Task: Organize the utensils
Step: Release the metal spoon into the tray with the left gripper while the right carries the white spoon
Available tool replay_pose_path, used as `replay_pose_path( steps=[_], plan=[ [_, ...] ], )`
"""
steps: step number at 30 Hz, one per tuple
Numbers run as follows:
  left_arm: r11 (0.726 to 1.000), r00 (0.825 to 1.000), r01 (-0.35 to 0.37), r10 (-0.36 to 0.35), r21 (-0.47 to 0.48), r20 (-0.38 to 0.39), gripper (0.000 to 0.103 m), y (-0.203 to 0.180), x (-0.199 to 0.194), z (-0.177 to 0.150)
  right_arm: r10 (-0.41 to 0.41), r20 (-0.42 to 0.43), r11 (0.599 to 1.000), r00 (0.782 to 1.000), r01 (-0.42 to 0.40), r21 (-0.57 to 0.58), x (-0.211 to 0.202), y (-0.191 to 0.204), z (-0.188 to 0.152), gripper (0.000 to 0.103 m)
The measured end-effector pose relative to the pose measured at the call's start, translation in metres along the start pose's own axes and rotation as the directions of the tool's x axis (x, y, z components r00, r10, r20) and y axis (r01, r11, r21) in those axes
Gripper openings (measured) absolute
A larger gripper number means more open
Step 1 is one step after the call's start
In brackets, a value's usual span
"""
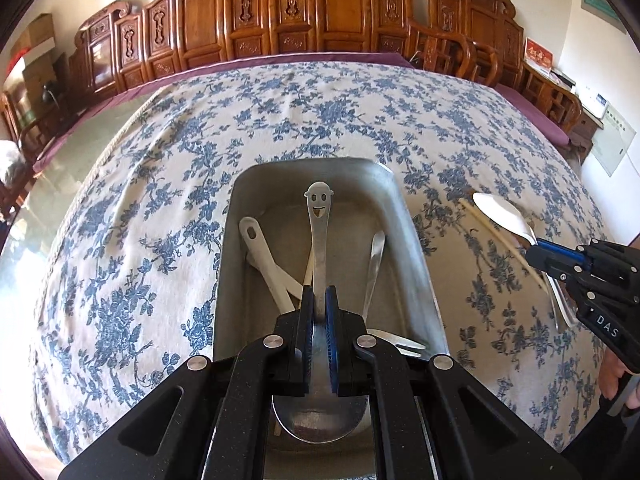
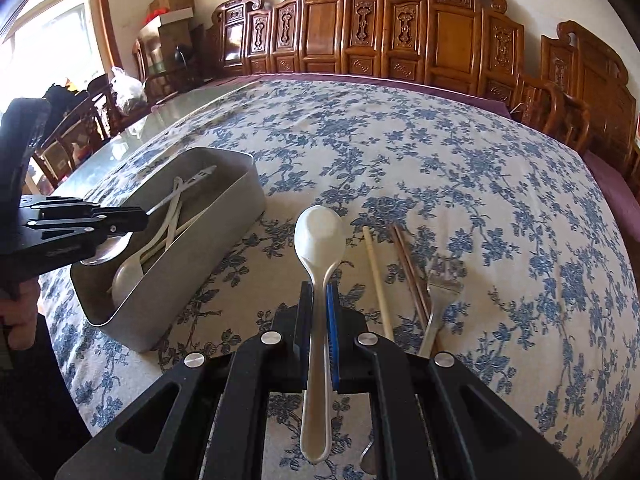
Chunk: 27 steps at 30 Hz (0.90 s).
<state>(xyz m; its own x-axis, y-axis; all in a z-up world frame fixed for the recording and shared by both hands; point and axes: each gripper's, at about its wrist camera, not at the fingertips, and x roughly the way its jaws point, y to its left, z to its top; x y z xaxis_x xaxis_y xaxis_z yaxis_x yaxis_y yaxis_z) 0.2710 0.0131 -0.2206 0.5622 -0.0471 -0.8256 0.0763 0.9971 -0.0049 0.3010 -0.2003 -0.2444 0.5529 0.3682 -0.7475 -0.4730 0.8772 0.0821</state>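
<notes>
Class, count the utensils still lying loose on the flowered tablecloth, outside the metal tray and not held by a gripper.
3 at least: a pale wooden chopstick, a dark brown chopstick pair counted as one, and a steel fork, side by side right of the right gripper. Others may be hidden behind it.

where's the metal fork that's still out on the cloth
In the right wrist view, the metal fork lies on the floral tablecloth, right of the gripped white spoon, just beside the dark chopsticks.

Your table [image 2: 176, 108] wears a blue-flowered cloth [image 2: 460, 184]; on it rest a metal tray [image 2: 192, 280], chopsticks [image 2: 378, 280], a fork [image 2: 438, 300].
</notes>
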Motion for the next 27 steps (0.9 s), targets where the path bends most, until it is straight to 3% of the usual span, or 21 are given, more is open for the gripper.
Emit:
replay_pose_path(
  steps=[21,27],
  plan=[
    [1.0,0.999,0.023,-0.023,-0.018,-0.046,0.005,0.009,0.021,-0.006,-0.005,-0.029,1.0,1.0,0.005,-0.001,0.014,0.011,-0.002,0.009],
    [0.999,0.999,0.032,-0.032,-0.006,-0.014,0.005,0.009,0.011,-0.006,-0.011,-0.032,1.0,0.999,0.011,0.002,0.014,0.016,-0.003,0.009]
  ],
)
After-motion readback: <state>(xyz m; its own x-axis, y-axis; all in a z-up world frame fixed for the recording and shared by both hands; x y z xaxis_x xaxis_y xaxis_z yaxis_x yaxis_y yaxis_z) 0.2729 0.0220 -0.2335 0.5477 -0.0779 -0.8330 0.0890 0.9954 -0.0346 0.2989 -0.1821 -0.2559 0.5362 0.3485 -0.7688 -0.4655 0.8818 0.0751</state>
